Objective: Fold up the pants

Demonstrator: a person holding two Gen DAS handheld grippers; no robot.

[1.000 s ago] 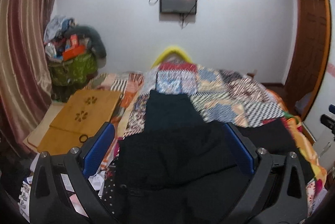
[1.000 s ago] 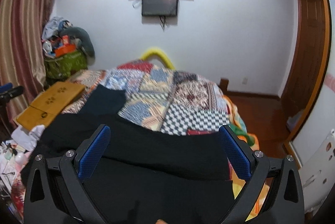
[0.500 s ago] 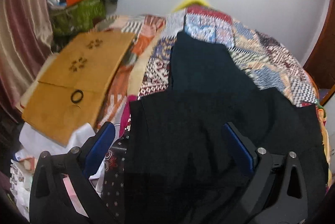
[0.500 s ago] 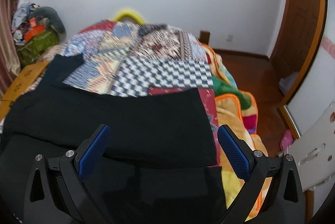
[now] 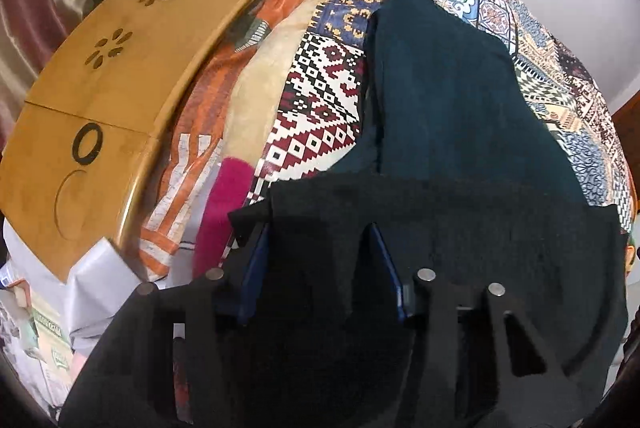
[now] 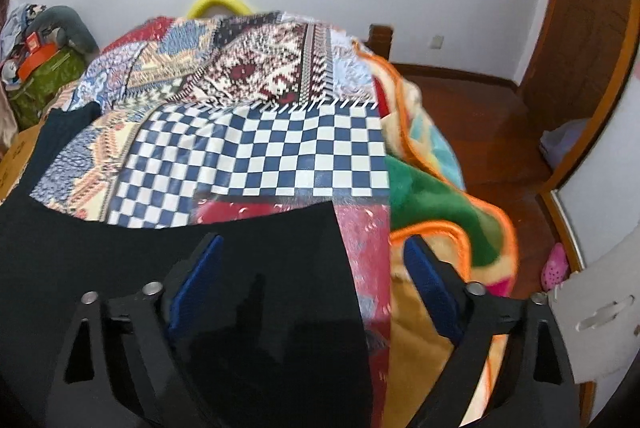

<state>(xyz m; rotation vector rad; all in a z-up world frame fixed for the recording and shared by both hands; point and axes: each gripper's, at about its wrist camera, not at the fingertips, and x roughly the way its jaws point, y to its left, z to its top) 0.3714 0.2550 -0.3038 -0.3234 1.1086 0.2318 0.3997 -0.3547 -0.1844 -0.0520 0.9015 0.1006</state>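
Black pants lie across a patchwork quilt on a bed, with a dark teal garment stretching away beyond them. My left gripper points steeply down at the pants' left edge. Its jaws are closing with a ridge of black cloth between the blue pads. In the right wrist view the pants end at a corner near the quilt's right side. My right gripper straddles that corner, its jaws closing, one pad over the black cloth, the other over the blanket.
A wooden lap table lies on the bed's left side, with white paper and clutter below it. A bright fleece blanket hangs off the bed's right edge above a wooden floor. A green bag stands at the far left.
Both grippers have come down and tipped toward the pants, so the wall and television have left the left view. Both pairs of jaws have narrowed, the left far more.
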